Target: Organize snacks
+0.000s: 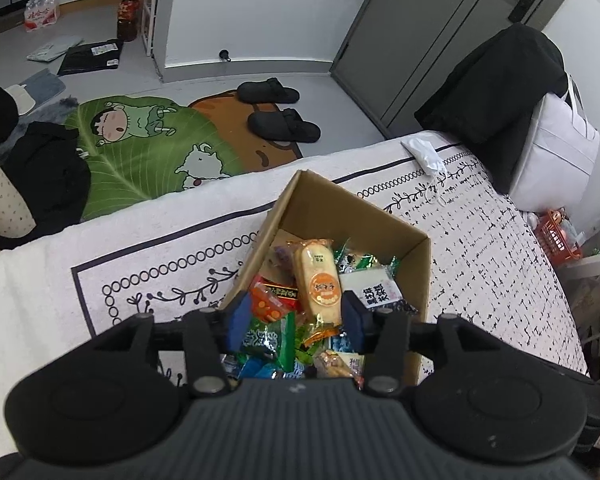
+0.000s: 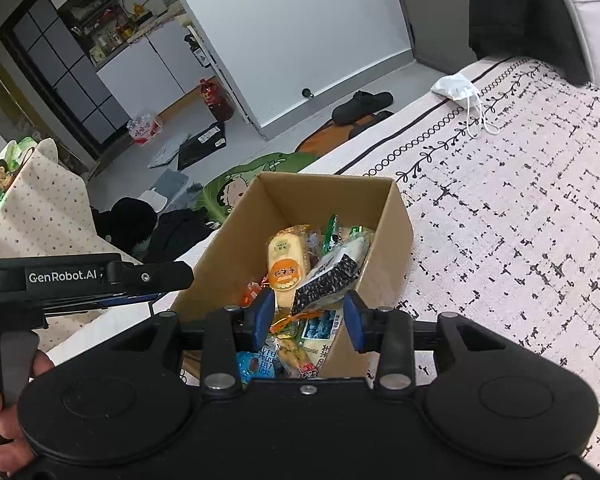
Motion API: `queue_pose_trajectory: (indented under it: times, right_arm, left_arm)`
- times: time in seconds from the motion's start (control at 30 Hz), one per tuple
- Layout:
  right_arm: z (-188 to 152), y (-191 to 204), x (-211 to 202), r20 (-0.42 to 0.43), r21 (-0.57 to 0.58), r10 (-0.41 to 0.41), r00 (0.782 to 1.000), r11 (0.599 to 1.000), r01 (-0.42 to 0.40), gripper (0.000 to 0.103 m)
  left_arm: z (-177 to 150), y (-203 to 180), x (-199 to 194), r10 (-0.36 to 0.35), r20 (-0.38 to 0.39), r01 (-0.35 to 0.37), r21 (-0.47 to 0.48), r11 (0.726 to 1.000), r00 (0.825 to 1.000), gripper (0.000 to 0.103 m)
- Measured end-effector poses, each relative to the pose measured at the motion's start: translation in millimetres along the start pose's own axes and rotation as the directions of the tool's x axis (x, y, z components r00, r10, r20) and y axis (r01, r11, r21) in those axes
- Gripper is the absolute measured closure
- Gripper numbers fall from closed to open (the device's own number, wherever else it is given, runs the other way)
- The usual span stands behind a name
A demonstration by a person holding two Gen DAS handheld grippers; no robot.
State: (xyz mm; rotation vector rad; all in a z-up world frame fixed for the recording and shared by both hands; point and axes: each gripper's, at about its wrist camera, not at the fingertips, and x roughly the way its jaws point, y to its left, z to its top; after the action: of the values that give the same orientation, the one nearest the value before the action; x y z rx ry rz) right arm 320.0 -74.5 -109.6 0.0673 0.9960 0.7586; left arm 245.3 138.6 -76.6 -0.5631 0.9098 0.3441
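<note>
Two hand-held grippers hang over one cardboard box [image 1: 404,256] of snacks on the patterned bed cover [image 1: 500,240], and the box is your landmark. Your left hand-held gripper [image 1: 296,316] sits above its near-left side, jaws parted and empty, with green and orange packets [image 1: 278,334] below. Just ahead of it, toward the box's middle, lies the long rice cracker pack [image 1: 318,276], its long axis running away from you. Your right hand-held gripper [image 2: 310,312] hovers over the near-right side, released too, nothing between the pads; the black-speckled packet [image 2: 328,280] lies straight ahead, slanted. The left looks nearer the cracker. Beyond the box's far-right corner lies a face mask [image 1: 424,152]; the box walls are probably the only obstruction.
</note>
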Motion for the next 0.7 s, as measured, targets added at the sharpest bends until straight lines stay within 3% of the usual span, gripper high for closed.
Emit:
queue_pose_trajectory:
  times: [0.3, 0.4, 0.7]
  right_arm:
    - [-7, -1, -26, 0.046, 0.026, -0.038, 0.998, 0.999, 0.036, 0.057]
    - [-12, 0, -39, 0.073, 0.03, -0.07, 0.995, 0.997, 0.068, 0.046]
    - [-27, 13, -77, 0.147, 0.039, -0.143, 0.979, 0.99, 0.139, 0.017]
  left_arm:
    - [-7, -4, -21, -0.022, 0.005, 0.022, 0.011, 1.0, 1.0, 0.042]
    - [-12, -7, -30, -0.038, 0.007, 0.038, 0.011, 0.999, 0.999, 0.031]
    - [-22, -9, -63, -0.045, 0.027, 0.044, 0.027, 0.999, 0.999, 0.027]
